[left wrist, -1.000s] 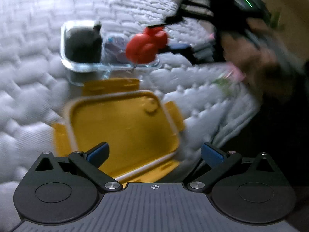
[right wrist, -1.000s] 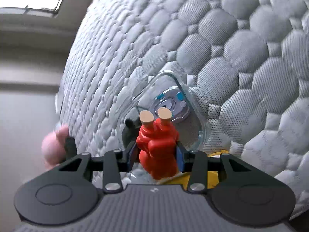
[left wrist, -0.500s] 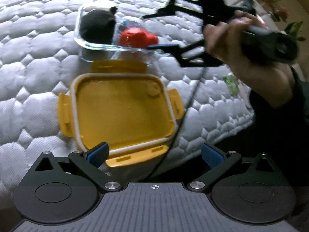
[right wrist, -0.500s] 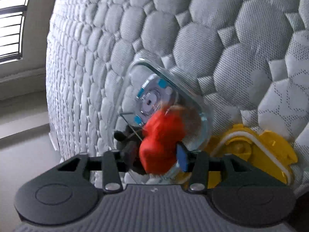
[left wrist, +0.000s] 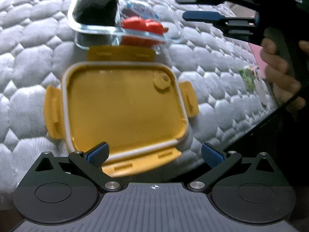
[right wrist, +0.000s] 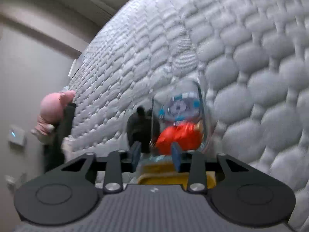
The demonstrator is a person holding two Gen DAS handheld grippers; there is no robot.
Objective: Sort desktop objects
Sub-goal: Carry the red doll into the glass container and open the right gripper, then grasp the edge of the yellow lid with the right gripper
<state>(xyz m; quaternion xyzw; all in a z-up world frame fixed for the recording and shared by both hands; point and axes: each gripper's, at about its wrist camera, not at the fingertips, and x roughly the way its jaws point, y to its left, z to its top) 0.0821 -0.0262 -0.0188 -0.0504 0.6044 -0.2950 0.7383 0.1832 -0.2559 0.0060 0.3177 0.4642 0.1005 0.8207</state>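
Observation:
A clear glass container (left wrist: 81, 32) rests on the white quilted mattress (left wrist: 29, 67). Inside it lie a black plush (left wrist: 96, 9) and a red toy (left wrist: 144, 25), seen also as the red toy (right wrist: 179, 137) in the right wrist view. A yellow lid (left wrist: 123, 106) lies upside down just in front of the container. My left gripper (left wrist: 154, 153) hangs open over the lid's near edge, holding nothing. My right gripper (left wrist: 179, 6) is off to the right of the container; in its own view the right gripper (right wrist: 156, 152) has closing jaws with nothing between them.
A hand (left wrist: 278, 73) holds the right gripper at the right. The mattress drops off into dark at the lower right edge (left wrist: 251, 127). A small green-printed packet (left wrist: 249, 77) lies near that edge. A pink plush (right wrist: 52, 112) sits by the wall at the left.
The red toy, held in my right gripper a second ago, now lies in the glass container. The right gripper let go and drew back to the right. My left gripper moved in nearer the lid.

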